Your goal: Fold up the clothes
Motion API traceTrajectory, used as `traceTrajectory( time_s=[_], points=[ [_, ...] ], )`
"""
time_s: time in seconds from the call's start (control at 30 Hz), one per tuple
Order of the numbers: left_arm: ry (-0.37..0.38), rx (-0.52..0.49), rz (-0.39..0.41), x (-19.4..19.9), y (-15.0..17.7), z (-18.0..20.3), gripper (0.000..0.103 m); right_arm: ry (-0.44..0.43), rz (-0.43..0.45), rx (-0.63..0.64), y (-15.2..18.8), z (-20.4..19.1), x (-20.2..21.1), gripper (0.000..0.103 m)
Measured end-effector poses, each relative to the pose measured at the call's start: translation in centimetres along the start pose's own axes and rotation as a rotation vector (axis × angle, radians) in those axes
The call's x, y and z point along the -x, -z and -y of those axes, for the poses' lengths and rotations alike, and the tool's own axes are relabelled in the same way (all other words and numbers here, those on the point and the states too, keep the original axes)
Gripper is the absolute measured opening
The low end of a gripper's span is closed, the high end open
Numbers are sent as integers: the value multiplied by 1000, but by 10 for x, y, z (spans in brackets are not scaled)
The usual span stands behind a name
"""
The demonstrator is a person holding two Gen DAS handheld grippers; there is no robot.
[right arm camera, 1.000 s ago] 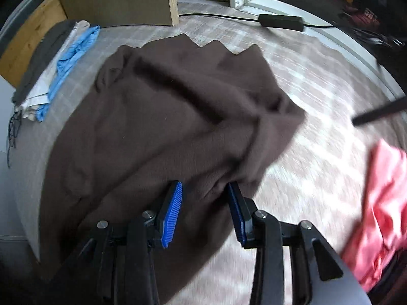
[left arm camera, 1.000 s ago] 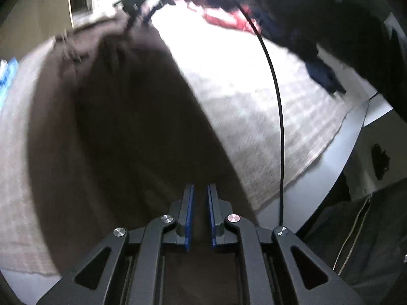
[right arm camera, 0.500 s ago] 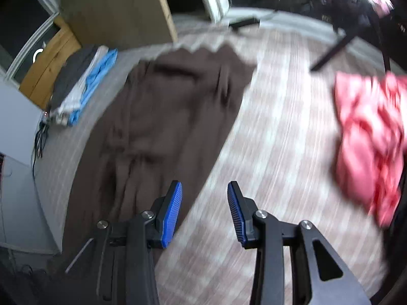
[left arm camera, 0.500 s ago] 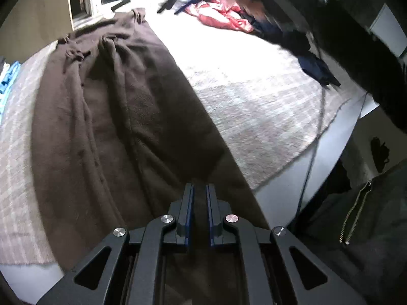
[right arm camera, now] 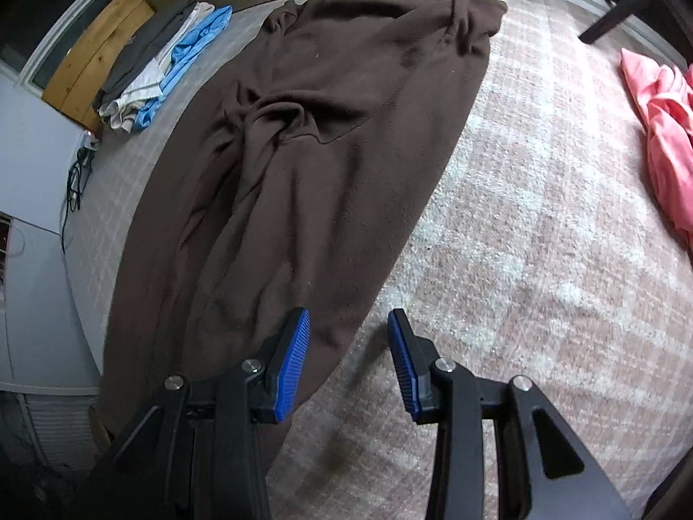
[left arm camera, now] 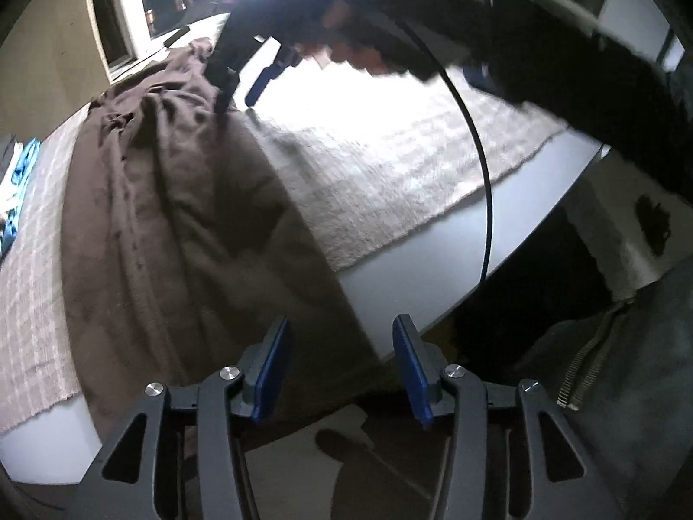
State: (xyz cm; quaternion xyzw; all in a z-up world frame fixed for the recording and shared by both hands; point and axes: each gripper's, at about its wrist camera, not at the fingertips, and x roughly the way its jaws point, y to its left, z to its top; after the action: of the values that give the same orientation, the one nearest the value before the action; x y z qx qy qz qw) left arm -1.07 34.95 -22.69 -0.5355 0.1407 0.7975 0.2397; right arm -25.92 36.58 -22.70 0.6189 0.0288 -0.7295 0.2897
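Note:
A long brown garment [left arm camera: 182, 225] lies stretched over the checked cover [left arm camera: 390, 164]; its near end hangs over the edge. My left gripper [left arm camera: 340, 355] hovers above that hanging end. Its jaws are opening and the pads press on nothing. At the far end, my right gripper [left arm camera: 238, 99] shows blurred under a dark sleeve, beside the garment's corner. In the right wrist view, the right gripper [right arm camera: 348, 346] stands open over the right edge of the brown garment [right arm camera: 329, 138]. Its left finger is above the cloth and nothing is between the pads.
A pink garment [right arm camera: 662, 130] lies crumpled at the right on the checked cover [right arm camera: 541, 225]. A stack of folded grey, white and blue clothes [right arm camera: 164, 56] sits at the far left. A black cable [left arm camera: 485, 173] hangs across the left wrist view, and a person's zipped jacket [left arm camera: 606, 368] is at the right.
The left gripper's jaws have parted and let go of the brown cloth, which now lies flat. The right gripper has swung across the cover to the garment's edge, still open.

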Motion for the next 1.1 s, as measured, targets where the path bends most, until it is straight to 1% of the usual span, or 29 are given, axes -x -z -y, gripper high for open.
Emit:
traceTrajectory(
  time_s=[0.03,0.07,0.1,0.13,0.17,0.2,0.23,0.33,0.4,0.47,0.5,0.57,0.6,0.63,0.67,0.7,0.73,0.77,0.83,0.87,0.93,0.97,1.0,1.03,1.07,1.1],
  points=[
    [-25,-14,-17,-7,-1,4,46,-31,4,-19,-3,4,4,37],
    [-42,-26,-28,-14,0,6,46,-41,22,-43,-7,10,9,37],
    [-62,-28,-37,-20,0,6,37,-51,40,-66,-10,16,15,37],
    [-62,-21,-30,-20,0,5,32,-60,59,-89,-15,22,21,37],
    [-59,-12,-22,-20,0,2,28,-62,78,-110,-22,30,25,37],
    [-51,3,-15,-19,0,-1,19,-63,92,-130,-30,37,27,37],
    [-30,26,-9,-15,-1,-7,15,-63,104,-150,-38,44,29,37],
    [15,90,3,-9,0,-21,13,-61,88,-173,-57,55,16,38],
    [25,109,11,-4,-1,-24,13,-69,65,-186,-67,60,5,38],
    [27,104,22,2,-3,-24,13,-75,37,-182,-76,57,-11,39],
    [30,107,26,6,-2,-26,13,-84,53,-164,-78,51,-13,39],
    [52,115,35,13,1,-27,13,-105,34,-131,-79,43,-14,38],
    [58,114,35,15,0,-27,13,-95,34,-113,-78,39,-14,26],
    [62,112,34,17,-1,-27,13,-60,34,-85,-79,34,-13,13],
    [61,97,35,16,-1,-24,13,-25,37,-55,-78,31,-9,9],
    [59,80,37,15,0,-21,13,-3,63,-35,-78,27,-3,9],
    [64,76,29,10,2,-20,13,20,89,-15,-79,22,3,9],
    [69,75,20,5,5,-19,13,64,105,9,-78,18,3,9],
    [94,87,11,-9,9,-23,13,123,72,67,-73,11,-12,9],
    [99,94,10,-8,10,-24,13,137,90,81,-70,8,-10,10],
    [107,109,10,-5,12,-26,15,164,103,80,-68,7,1,20],
    [110,127,0,-2,13,-29,16,181,110,75,-68,8,9,31],
    [115,141,-2,5,15,-33,18,168,152,59,-65,10,25,32],
    [121,153,-3,13,17,-37,19,153,195,44,-62,12,41,32],
    [126,166,-4,21,18,-41,19,116,236,40,-58,13,54,32],
    [122,178,6,33,21,-47,20,98,256,52,-56,9,59,32]
  ],
)
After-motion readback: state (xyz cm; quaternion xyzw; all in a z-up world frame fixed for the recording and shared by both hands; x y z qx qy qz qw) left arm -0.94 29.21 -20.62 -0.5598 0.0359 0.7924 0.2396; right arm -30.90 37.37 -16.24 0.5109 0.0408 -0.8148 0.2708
